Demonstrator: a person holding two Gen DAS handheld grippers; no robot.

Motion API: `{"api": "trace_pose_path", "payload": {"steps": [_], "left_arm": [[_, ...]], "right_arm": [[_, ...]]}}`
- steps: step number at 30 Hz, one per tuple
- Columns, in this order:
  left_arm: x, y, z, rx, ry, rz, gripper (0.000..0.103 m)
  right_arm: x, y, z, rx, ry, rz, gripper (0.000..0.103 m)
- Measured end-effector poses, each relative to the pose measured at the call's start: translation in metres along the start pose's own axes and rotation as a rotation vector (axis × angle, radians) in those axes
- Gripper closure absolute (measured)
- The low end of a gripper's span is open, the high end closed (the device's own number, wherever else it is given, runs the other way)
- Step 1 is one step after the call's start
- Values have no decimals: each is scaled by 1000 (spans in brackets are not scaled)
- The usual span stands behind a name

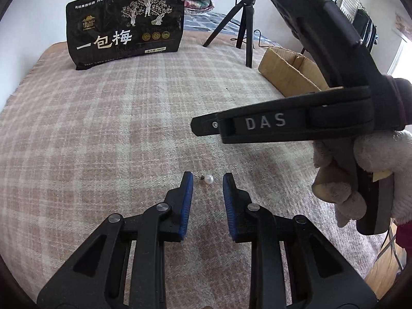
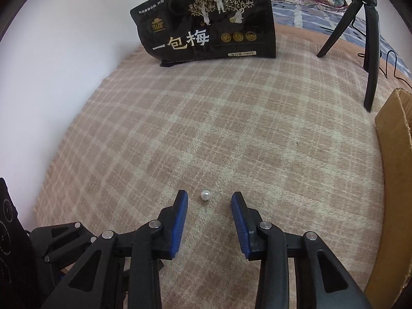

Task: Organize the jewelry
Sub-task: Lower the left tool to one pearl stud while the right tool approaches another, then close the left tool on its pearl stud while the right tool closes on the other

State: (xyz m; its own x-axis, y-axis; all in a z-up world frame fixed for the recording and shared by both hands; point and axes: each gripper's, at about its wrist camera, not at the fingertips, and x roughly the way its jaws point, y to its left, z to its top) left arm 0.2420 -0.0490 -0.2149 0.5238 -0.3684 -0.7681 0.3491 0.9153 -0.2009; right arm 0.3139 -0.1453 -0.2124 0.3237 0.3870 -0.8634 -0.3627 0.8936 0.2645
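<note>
1. A soft pink and cream checked blanket point(image 2: 231, 128) covers the bed.
2. Far past the tongs stands a shiny black bag point(image 1: 126, 28); a brown cardboard box point(image 2: 394, 180) sits to the right.
3. Left tongs point(image 1: 208, 180) are open around a small round pearl earring point(image 1: 208, 179).
4. Right tongs point(image 2: 209, 200) are open around another pearl earring point(image 2: 206, 195).

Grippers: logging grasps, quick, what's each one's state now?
Left gripper: open, pearl earring lies loose between its fingers.
Right gripper: open, a pearl earring between its fingers, untouched.
</note>
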Motion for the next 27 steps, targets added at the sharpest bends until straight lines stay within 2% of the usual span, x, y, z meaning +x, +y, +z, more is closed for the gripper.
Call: {"api": "trace_pose_path", "payload": {"steps": [8,12,14,18,20,27], "left_arm": [[12,-1,-1,5,12,17,80],[15,1,-5,5,16,34,87],[15,3,-5,0,16,38,93],[15,8,-5,-13,13,26,94],[13,8,-6,-6,9,32,94],[6,11,-9,-16,3,35,94]], "right_arm": [[9,1,4,-9,6,-15,73],[13,3,4,-39,11,-42,77],[14,4,4,-52,11,-51,79],[14,6,5,-79,14,-81,87],[14,6,4,-88,9,-88,94],[5,2,2,-76,-11,-69,97]]}}
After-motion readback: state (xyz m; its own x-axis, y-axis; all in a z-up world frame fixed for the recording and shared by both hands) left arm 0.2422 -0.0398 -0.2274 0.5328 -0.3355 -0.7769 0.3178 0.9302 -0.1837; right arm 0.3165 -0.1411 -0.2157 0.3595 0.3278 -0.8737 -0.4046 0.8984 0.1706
